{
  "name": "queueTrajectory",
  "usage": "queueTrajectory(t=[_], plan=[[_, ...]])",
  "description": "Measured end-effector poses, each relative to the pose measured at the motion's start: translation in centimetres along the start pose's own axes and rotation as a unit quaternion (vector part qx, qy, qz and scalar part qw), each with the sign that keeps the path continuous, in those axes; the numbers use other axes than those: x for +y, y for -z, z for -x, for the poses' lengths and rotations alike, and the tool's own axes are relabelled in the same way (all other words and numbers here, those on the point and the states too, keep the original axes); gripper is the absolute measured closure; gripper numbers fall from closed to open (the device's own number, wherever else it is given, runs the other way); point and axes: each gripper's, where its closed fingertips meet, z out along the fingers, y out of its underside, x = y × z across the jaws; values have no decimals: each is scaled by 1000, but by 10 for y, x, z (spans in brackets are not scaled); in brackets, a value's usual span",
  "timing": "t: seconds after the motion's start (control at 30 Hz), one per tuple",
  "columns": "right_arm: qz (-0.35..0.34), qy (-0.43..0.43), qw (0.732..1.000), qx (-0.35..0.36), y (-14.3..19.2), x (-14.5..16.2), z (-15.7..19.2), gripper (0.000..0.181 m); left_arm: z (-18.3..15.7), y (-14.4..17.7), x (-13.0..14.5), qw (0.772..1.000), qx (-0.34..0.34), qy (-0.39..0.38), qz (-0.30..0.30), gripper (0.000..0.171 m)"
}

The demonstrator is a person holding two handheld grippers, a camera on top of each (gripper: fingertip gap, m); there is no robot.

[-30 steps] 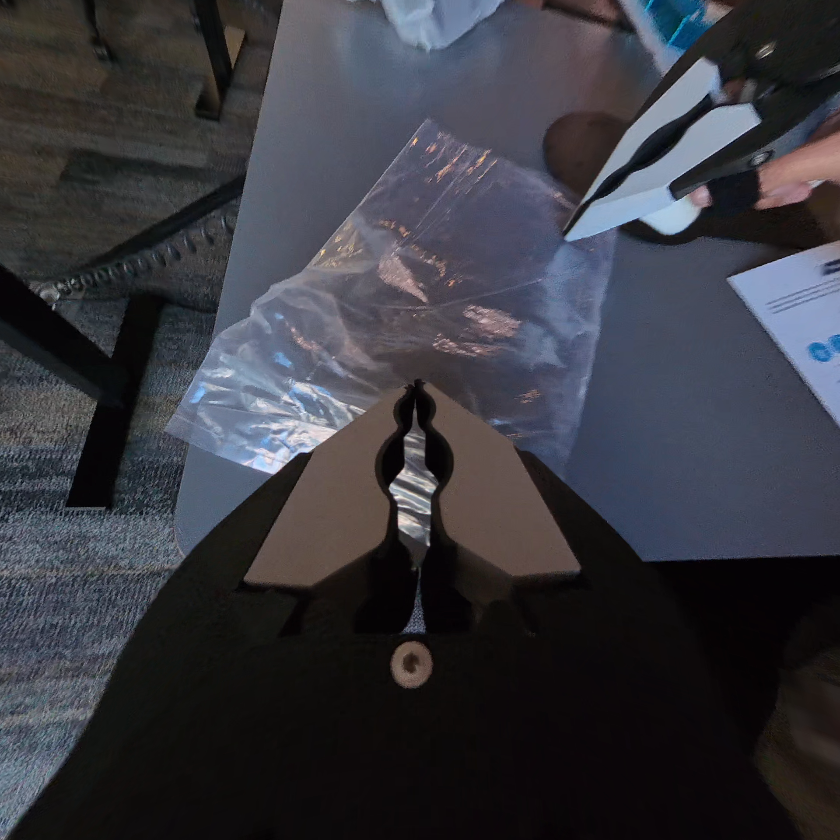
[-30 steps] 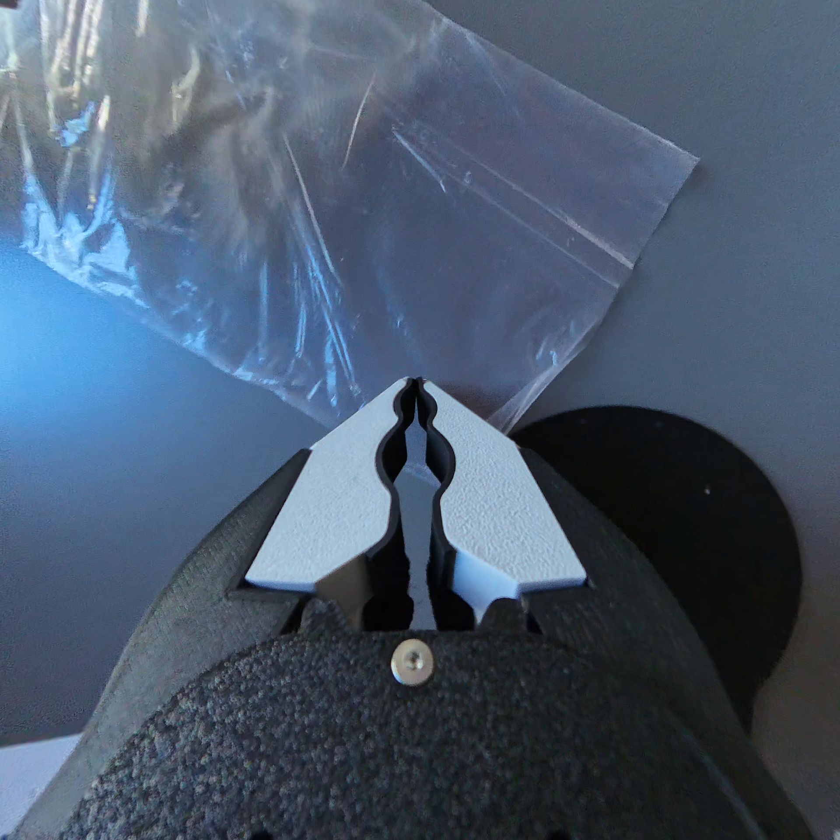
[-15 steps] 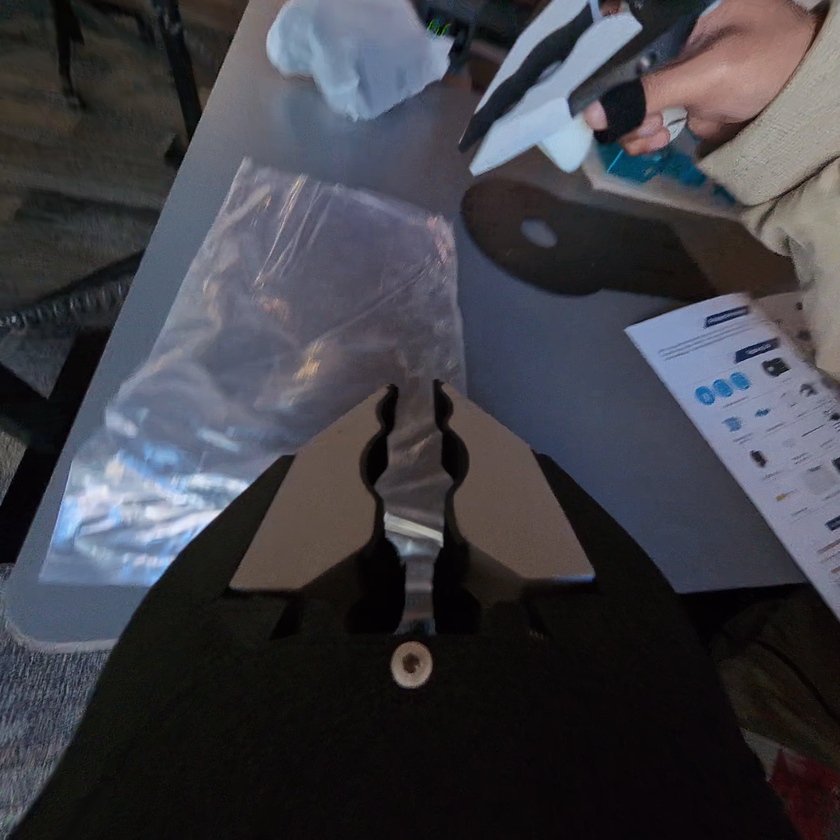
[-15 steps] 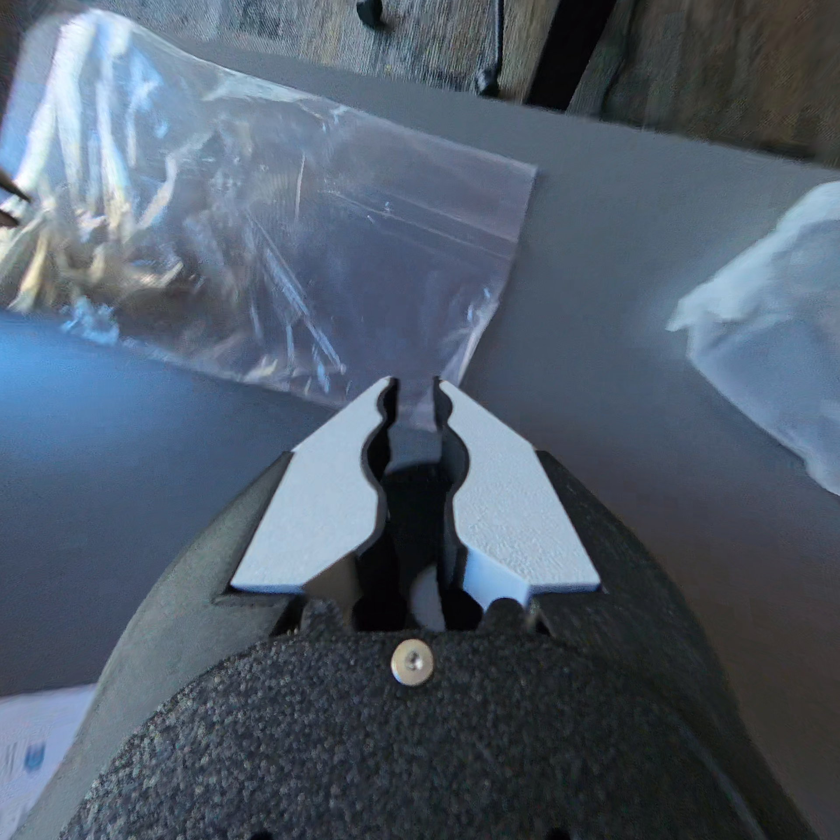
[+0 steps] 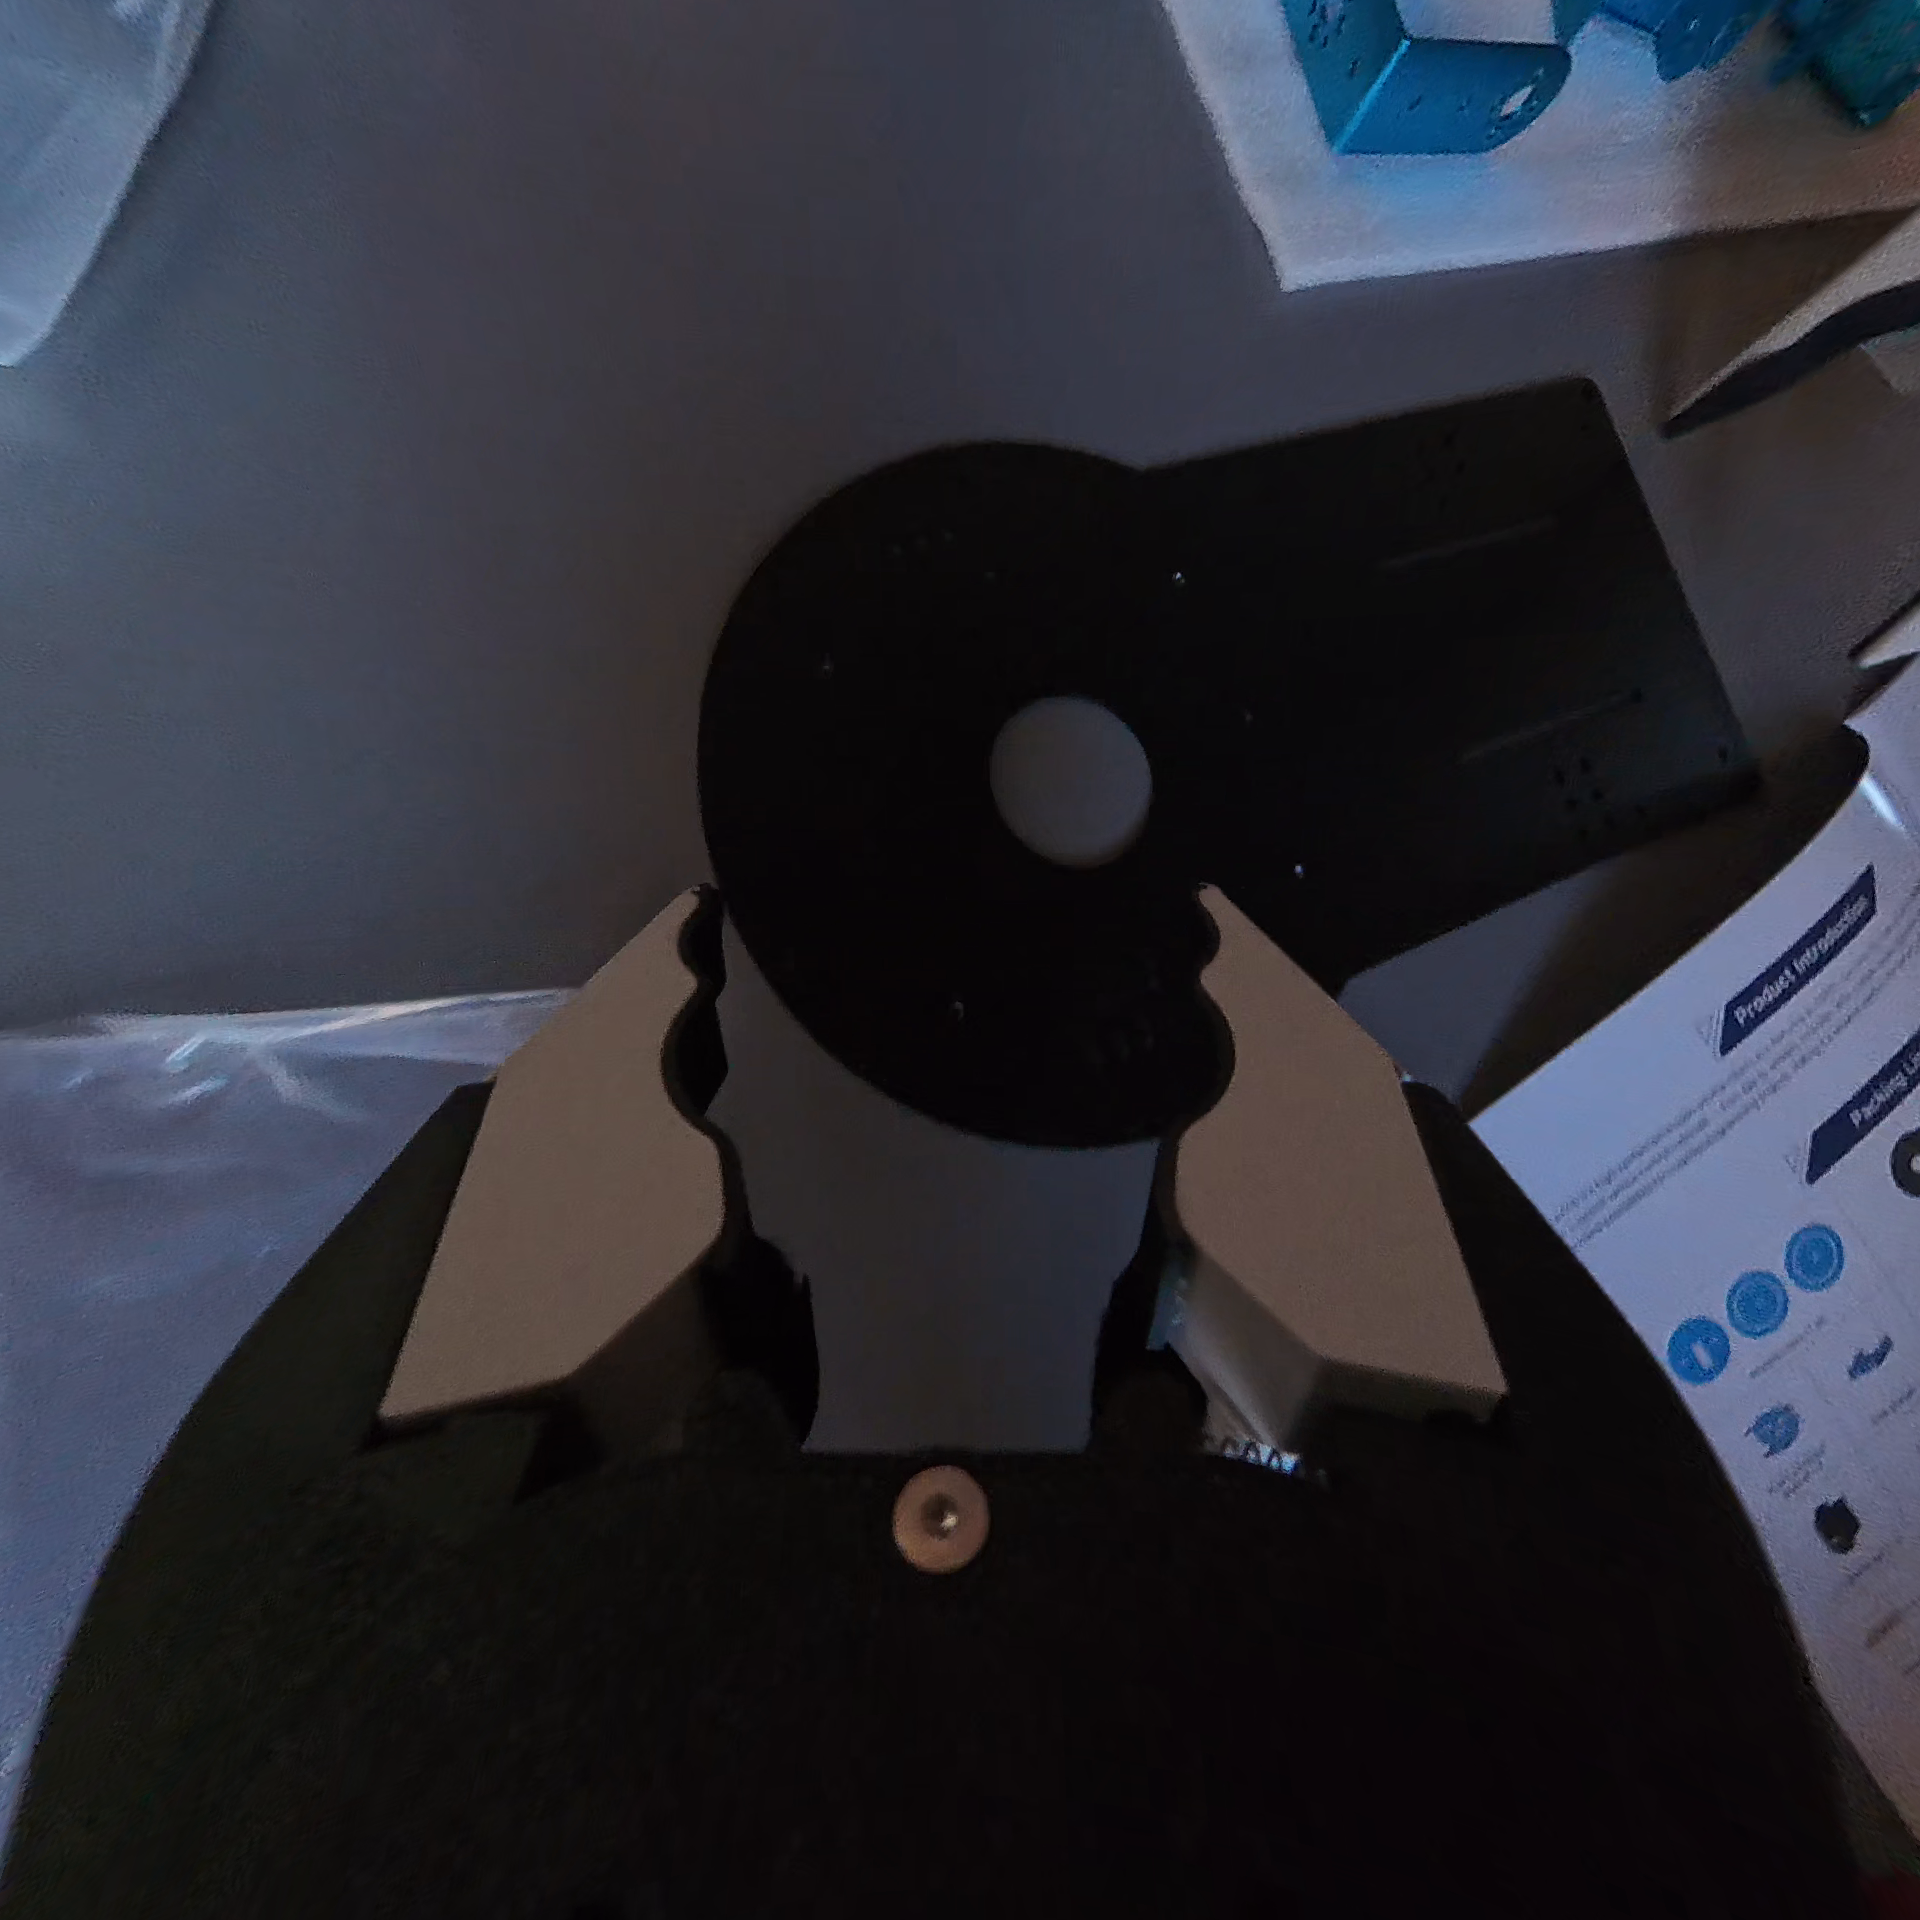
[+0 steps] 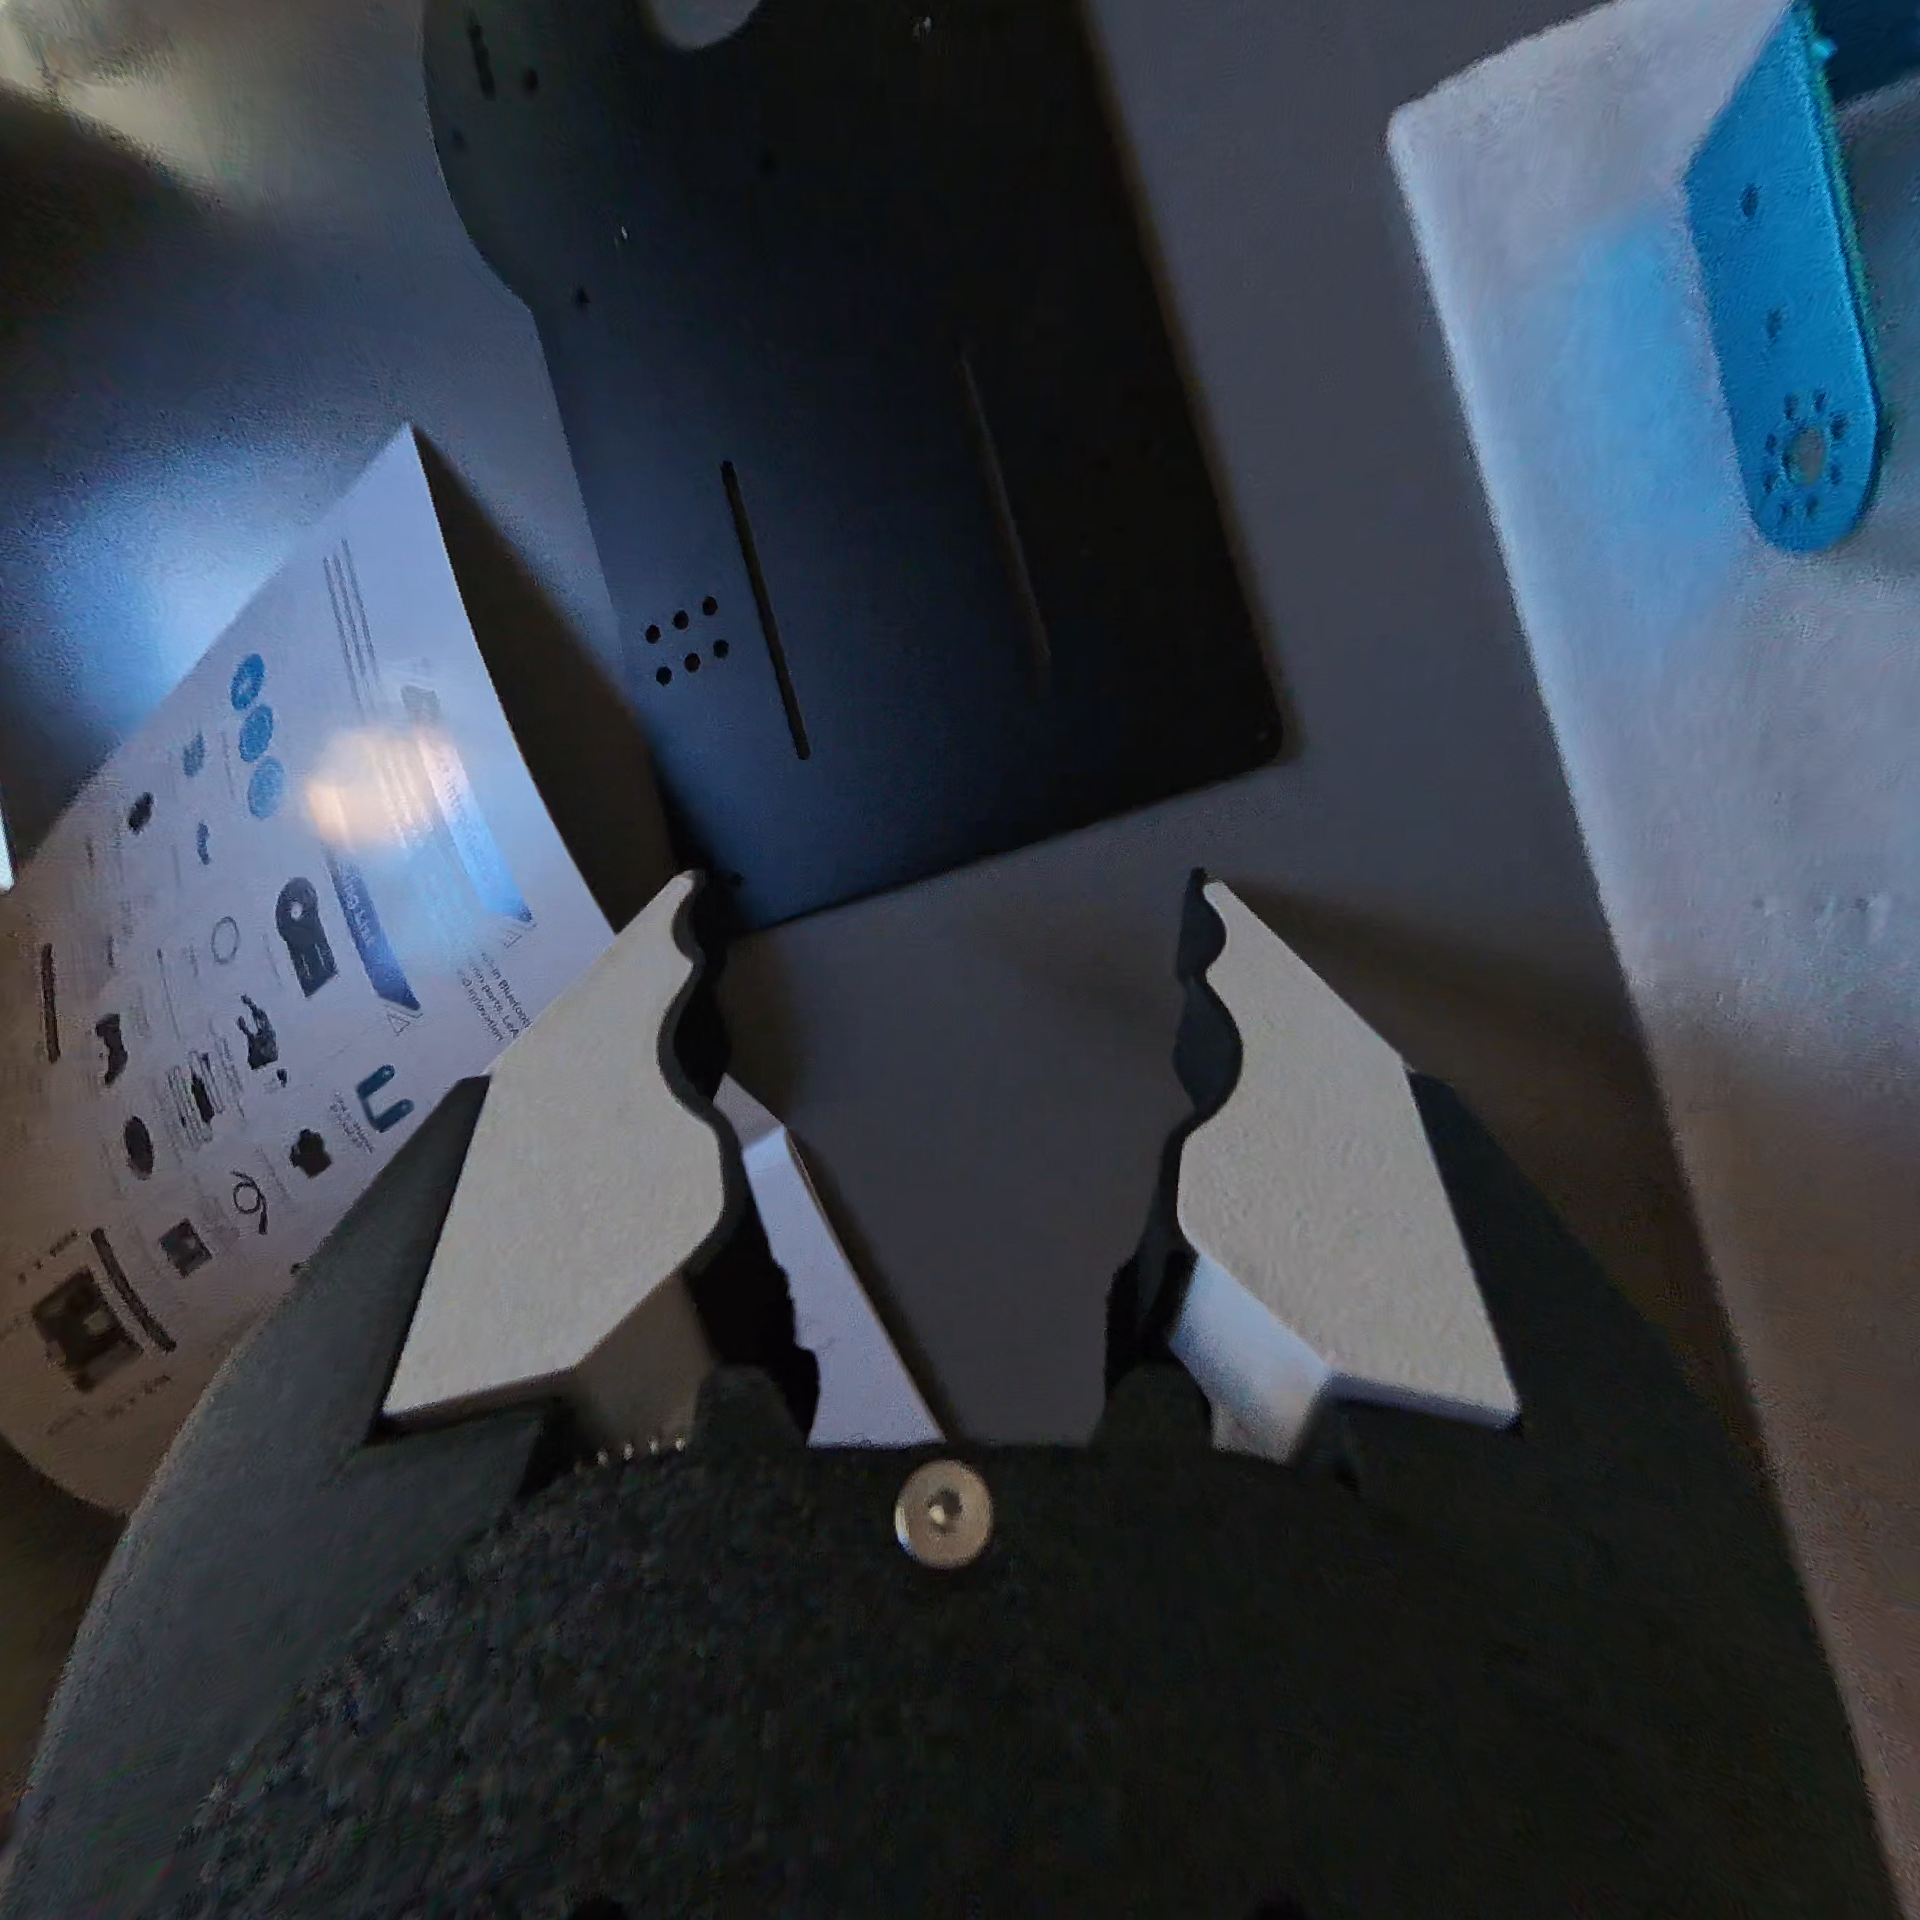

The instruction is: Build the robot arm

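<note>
A flat black plate lies on the grey table: a round end with a centre hole [image 5: 894, 790] joined to a rectangular part [image 5: 1455, 665] with slots and small holes. My left gripper [image 5: 954, 904] is open and empty, its jaws either side of the round end's near edge, just above it. My right gripper [image 6: 940, 894] is open and empty above bare table, just short of the plate's rectangular end [image 6: 883, 468]. A clear plastic bag [image 5: 208, 1174] lies on the table to the left of my left gripper.
A printed white leaflet [image 5: 1787, 1247] lies right of the left gripper and shows left of the right gripper [image 6: 239, 935]. A white foam tray [image 6: 1714, 831] with blue metal parts [image 6: 1787, 343] lies beyond the plate, also in the left view [image 5: 1434, 83]. A white wad [image 5: 62, 135] lies far left.
Both grippers have let go of the clear bag and opened wide. Both have swung away from it to the black plate; the bag now lies flat at the left.
</note>
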Motion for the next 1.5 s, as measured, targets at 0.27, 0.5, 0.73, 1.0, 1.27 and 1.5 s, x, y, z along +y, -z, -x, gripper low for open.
queueTrajectory(t=[0.27,0.5,0.73,1.0,1.27,1.5], plan=[[-120,-67,990,-32,-8,-17,13,98,-4,-20,-12,1000,0,14,-7,87],[-173,-160,970,-66,-4,-34,2,97,-5,-26,-11,998,-45,-22,-38,99],[-184,-170,967,-41,-12,-64,-20,86,-15,-18,0,999,-32,-10,-9,99],[-163,-148,975,-36,-20,-71,-15,84,18,93,50,993,-89,43,-65,99],[-126,-98,987,-33,-48,-98,4,88,90,186,156,972,-163,139,-99,97],[-106,-68,992,-17,-88,-157,8,85,95,189,183,969,-141,165,-121,97]])
